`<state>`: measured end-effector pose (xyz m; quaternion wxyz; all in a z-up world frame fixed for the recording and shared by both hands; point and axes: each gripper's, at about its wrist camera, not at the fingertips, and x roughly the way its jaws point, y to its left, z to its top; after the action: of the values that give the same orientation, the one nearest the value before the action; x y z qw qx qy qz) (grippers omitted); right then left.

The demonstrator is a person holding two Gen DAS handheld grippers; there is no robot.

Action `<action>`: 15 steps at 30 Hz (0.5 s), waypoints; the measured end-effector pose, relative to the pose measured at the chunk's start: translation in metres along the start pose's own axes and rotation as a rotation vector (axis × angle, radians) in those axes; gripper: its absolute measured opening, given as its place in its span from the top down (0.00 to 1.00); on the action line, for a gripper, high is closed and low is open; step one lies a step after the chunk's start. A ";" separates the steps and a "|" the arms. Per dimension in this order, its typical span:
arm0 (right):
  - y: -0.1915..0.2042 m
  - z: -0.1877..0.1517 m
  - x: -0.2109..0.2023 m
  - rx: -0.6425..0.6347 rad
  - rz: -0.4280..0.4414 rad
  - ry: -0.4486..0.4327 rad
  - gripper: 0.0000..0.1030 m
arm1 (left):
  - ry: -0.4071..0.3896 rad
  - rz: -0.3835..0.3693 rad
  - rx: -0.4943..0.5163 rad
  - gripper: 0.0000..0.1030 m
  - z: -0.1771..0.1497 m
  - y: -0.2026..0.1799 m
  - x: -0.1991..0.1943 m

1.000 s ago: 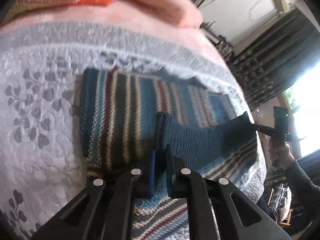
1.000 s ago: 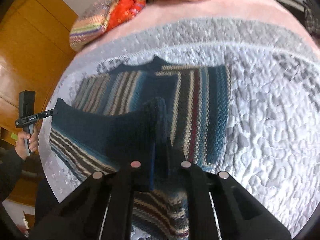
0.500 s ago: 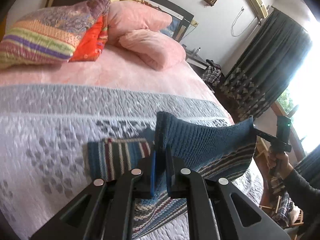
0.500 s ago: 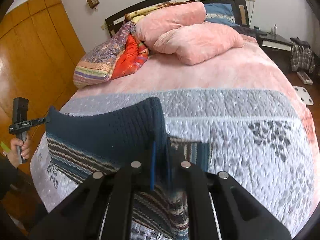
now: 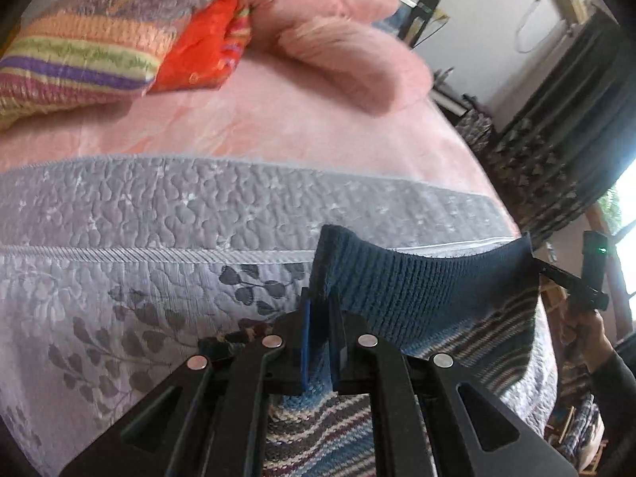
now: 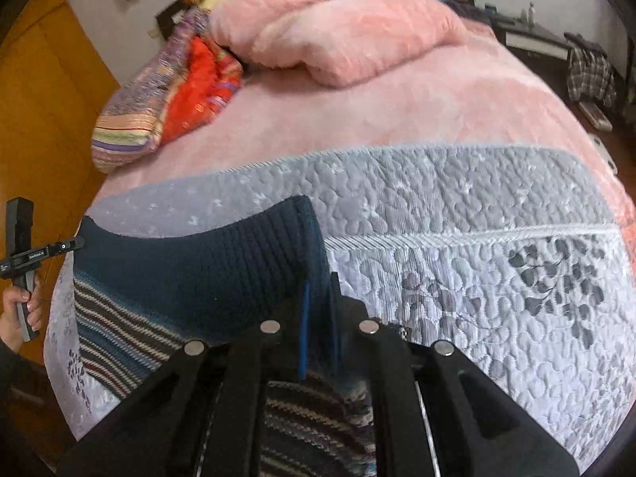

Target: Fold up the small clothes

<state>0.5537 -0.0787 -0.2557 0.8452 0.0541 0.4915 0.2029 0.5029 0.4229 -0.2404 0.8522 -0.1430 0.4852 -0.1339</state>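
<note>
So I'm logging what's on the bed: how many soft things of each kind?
Striped blue knitted sweater: 1
Fluffy pink pillows: 2
Striped multicoloured cushion with red patch: 1
Grey quilted bedspread: 1
Total: 5

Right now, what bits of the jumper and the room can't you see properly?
- Left wrist view: the lower part of the jumper is hidden behind the left tongs.
- Right wrist view: the jumper's neck and sleeves are out of sight under the lifted hem and the right tongs.
- Left wrist view: the pink pillow is blurred.
</note>
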 end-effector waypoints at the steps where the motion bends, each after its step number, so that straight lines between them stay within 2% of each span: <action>1: -0.002 0.000 0.009 0.009 -0.003 0.015 0.93 | 0.012 0.005 -0.006 0.93 0.001 0.002 0.007; 8: -0.022 -0.003 0.063 0.064 -0.047 0.103 0.93 | 0.111 0.051 -0.075 0.93 0.005 0.028 0.073; 15: -0.032 -0.011 0.105 0.073 -0.067 0.174 0.93 | 0.192 0.072 -0.137 0.92 -0.006 0.049 0.116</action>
<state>0.5997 -0.0677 -0.3555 0.8030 0.0504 0.5719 0.1602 0.5591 0.4252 -0.3531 0.7943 -0.1699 0.5774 -0.0830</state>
